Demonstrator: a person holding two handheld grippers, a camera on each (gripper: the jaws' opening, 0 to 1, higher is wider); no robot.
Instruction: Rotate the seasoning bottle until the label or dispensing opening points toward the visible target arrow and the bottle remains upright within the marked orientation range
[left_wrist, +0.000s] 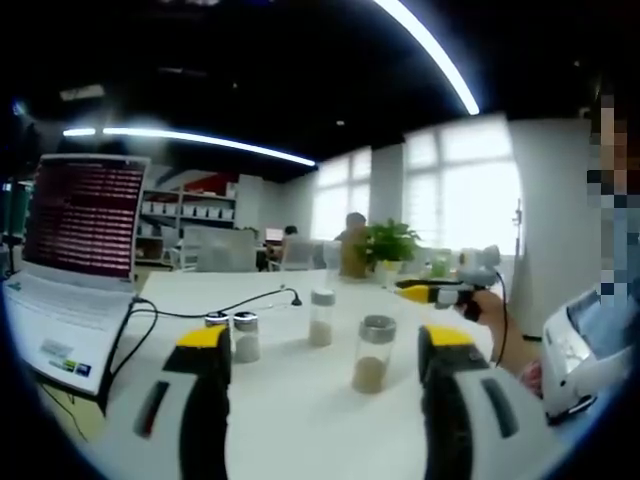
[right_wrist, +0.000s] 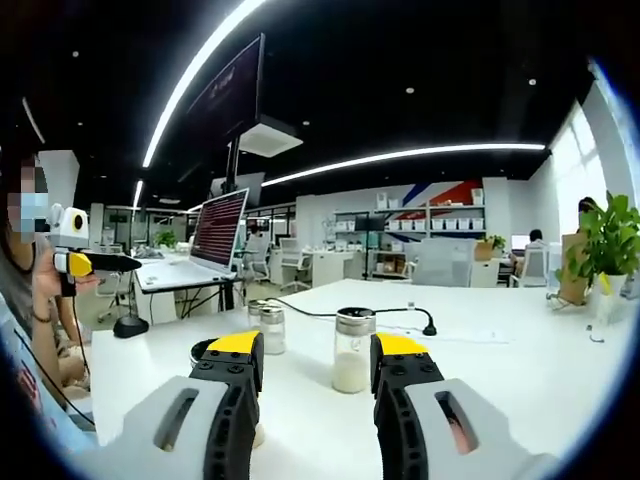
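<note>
Seasoning bottle stands upright on the white surface, metal cap on, pale powder in the bottom third. In the right gripper view it sits just ahead of the right gripper, between the jaw tips but not touched; jaws wide, nothing held. Can't tell which way label or opening faces, and I can't make out a target arrow or range marks on the surface.

Risks: w/o a readable arrow, rotation could stop at the wrong heading. Bottle is tall and narrow w/ little fill, so an off-centre or high pinch, or one jaw touching first, could tip or skid it. Two small shakers stand near, to its left, w/ a black cable behind; a sliding bottle could knock them.

View differences: left gripper view shows three glass containers apart from each other: small shakers, a mid jar further back, a nearer bottle w/ tan powder. Left gripper hovers short of them, jaws wide, empty. It also shows a laptop close at left, potted plant, and another handheld gripper at right. Right gripper view shows one at left too, held by a person.
</note>
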